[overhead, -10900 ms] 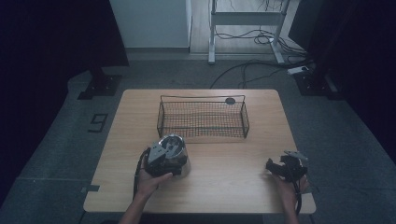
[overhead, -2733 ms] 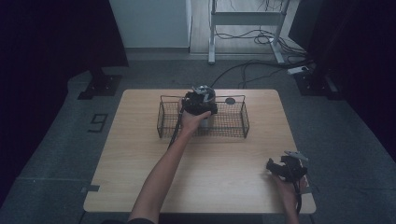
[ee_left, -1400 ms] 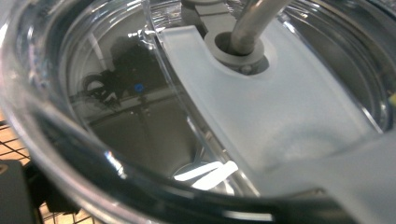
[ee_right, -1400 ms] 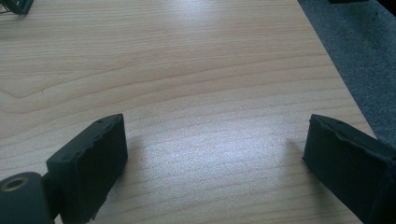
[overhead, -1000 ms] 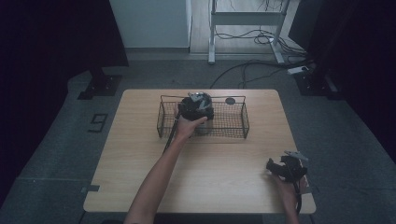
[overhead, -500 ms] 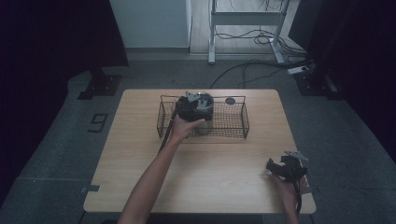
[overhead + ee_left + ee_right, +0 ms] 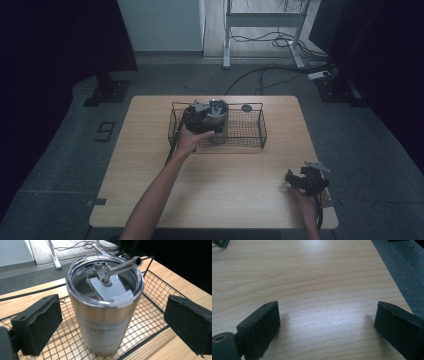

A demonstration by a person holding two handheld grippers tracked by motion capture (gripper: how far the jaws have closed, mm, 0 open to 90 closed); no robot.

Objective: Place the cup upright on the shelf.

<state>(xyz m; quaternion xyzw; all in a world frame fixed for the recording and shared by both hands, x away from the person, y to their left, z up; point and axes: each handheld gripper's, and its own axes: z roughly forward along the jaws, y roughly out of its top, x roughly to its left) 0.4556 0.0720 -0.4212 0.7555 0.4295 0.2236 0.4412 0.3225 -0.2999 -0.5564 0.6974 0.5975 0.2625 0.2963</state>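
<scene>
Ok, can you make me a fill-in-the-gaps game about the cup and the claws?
1. The cup stands upright inside the wire ____.
2. The left claw is ____, with a pad on each side of the cup and a gap at both.
3. A bent metal ____ pokes out of the cup's lid.
4. The right claw is open over the bare wooden ____.

Missing words: basket; open; straw; table

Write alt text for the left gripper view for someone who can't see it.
A stainless steel tumbler with a clear lid and a bent metal straw stands upright in a black wire basket on a wooden table. The left gripper is open, its two black jaws either side of the tumbler without touching it.
</scene>
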